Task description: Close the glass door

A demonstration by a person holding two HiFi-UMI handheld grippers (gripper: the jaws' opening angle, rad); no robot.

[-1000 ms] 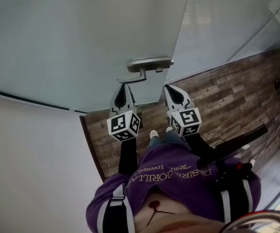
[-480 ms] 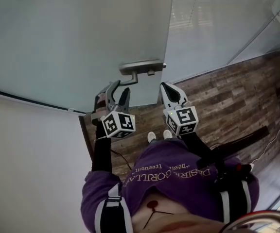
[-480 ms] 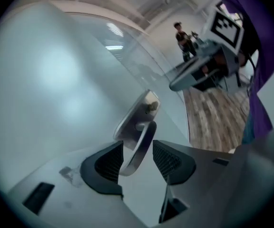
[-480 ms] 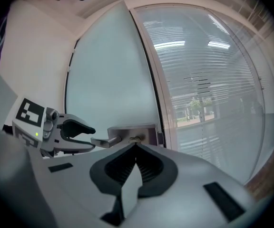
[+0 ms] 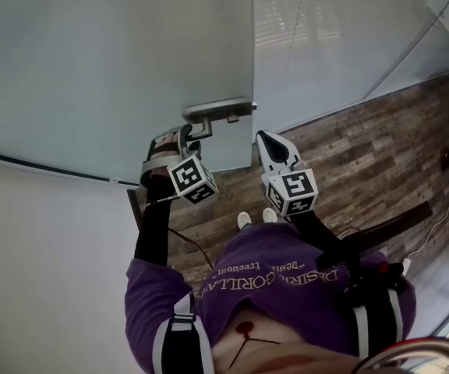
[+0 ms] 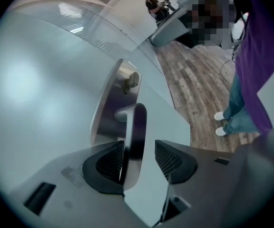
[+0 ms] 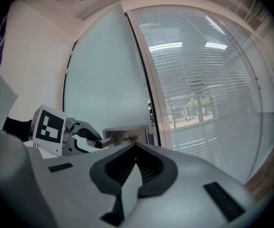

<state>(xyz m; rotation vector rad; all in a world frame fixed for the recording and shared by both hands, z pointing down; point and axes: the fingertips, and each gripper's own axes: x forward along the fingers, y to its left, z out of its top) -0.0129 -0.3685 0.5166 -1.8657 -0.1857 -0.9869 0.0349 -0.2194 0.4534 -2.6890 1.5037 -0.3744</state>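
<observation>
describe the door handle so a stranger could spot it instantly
Start at the frosted glass door. Near its free edge sits a brushed metal plate. The handle is the lever jutting from it, between the left gripper's opening jaws, unlike the small round lock knob beside it.

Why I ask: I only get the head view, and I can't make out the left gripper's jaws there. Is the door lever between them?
Observer: Yes. The left gripper view shows the lever standing between the jaws of the left gripper, which are opening.
Operator: Is it clamped?
Observer: No. It lies by one pad, with a clear gap to the other.
Operator: And the right gripper?
Observer: Its own view shows the right gripper with jaws together and nothing between them.
</observation>
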